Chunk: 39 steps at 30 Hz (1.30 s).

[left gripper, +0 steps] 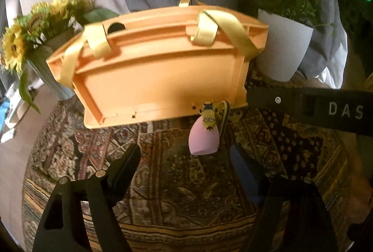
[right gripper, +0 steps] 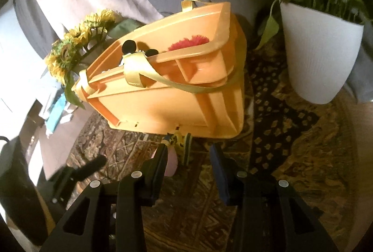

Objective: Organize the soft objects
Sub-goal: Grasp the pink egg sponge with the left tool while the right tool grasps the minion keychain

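An orange plastic bin (left gripper: 160, 74) with gold ribbon handles stands on a patterned rug; it also shows in the right wrist view (right gripper: 167, 98). Inside it I see a black-eared plush (right gripper: 130, 46) and a red fuzzy toy (right gripper: 191, 41). A pink soft egg-shaped piece (left gripper: 204, 140) with a small yellow minion figure (left gripper: 209, 118) and a little flip-flop (left gripper: 224, 119) lies on the rug at the bin's front. My left gripper (left gripper: 186, 154) is open just in front of it. My right gripper (right gripper: 188, 154) is open, with the same cluster (right gripper: 179, 142) between its fingertips.
A vase of sunflowers (left gripper: 35, 25) stands left of the bin. A white pot with a green plant (left gripper: 282, 51) stands to the right. Grey cloth hangs behind. The right gripper's black arm (left gripper: 326, 109) crosses the left wrist view.
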Each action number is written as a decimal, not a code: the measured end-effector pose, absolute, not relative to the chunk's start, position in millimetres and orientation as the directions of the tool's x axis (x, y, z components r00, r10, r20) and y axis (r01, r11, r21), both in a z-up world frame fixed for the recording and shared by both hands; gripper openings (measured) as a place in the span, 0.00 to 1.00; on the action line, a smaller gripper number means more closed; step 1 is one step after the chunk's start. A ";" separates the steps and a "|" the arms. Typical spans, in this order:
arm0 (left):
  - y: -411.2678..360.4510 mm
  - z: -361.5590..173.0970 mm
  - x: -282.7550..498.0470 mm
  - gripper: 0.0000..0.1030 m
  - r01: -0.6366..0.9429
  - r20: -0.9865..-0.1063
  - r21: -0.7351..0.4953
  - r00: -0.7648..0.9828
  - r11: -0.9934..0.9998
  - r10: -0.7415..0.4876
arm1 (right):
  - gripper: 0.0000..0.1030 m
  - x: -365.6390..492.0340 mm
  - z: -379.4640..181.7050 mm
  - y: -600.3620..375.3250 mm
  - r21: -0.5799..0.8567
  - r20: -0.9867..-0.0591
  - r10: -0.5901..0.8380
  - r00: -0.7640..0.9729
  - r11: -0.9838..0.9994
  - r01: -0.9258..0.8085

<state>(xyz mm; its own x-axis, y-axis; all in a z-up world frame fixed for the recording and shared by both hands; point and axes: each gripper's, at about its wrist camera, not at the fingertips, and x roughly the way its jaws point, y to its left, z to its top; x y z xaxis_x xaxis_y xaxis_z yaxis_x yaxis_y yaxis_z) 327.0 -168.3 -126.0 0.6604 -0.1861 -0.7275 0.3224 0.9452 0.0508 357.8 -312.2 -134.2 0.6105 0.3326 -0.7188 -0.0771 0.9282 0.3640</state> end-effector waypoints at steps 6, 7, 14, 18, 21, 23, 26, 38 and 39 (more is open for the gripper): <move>-174.1 -134.3 332.3 0.77 0.330 -0.733 0.045 0.652 0.943 -0.194 | 0.34 370.3 -149.0 -311.5 0.450 -0.701 0.401 0.589 0.890 -0.071; -175.8 -134.7 332.9 0.77 0.336 -0.728 0.051 0.657 0.941 -0.195 | 0.34 371.8 -150.8 -311.7 0.456 -0.700 0.403 0.589 0.887 -0.064; -186.6 -142.4 344.6 0.72 0.354 -0.733 0.051 0.649 0.934 -0.206 | 0.29 386.7 -163.5 -308.6 0.460 -0.717 0.403 0.569 0.887 -0.049; -189.5 -147.1 352.3 0.67 0.352 -0.739 0.046 0.641 0.935 -0.205 | 0.29 392.2 -169.3 -305.9 0.468 -0.720 0.413 0.557 0.882 -0.050; -192.6 -149.6 359.5 0.62 0.353 -0.746 0.037 0.633 0.935 -0.209 | 0.29 396.3 -172.0 -303.4 0.468 -0.721 0.416 0.554 0.882 -0.054; -195.3 -152.1 362.8 0.58 0.360 -0.750 0.036 0.626 0.932 -0.214 | 0.29 399.8 -173.9 -303.2 0.474 -0.720 0.422 0.551 0.879 -0.052; -201.3 -156.9 366.8 0.53 0.377 -0.764 0.031 0.606 0.926 -0.221 | 0.29 404.4 -176.2 -303.2 0.492 -0.716 0.434 0.547 0.870 -0.046; -196.4 -164.9 373.7 0.34 0.387 -0.793 -0.011 0.558 0.922 -0.244 | 0.13 407.8 -175.1 -291.4 0.469 -0.729 0.436 0.528 0.880 -0.079; -194.8 -164.6 373.2 0.34 0.384 -0.793 -0.013 0.558 0.923 -0.244 | 0.11 406.9 -174.7 -290.9 0.464 -0.729 0.431 0.531 0.882 -0.080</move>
<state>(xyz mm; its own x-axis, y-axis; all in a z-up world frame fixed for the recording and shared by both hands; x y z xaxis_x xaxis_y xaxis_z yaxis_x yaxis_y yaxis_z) 373.2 -194.8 -164.6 0.5583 -0.2437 -0.7930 0.3838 0.9233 -0.0135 406.9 -290.9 -174.7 0.5308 0.4315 -0.7294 -0.0800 0.8824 0.4637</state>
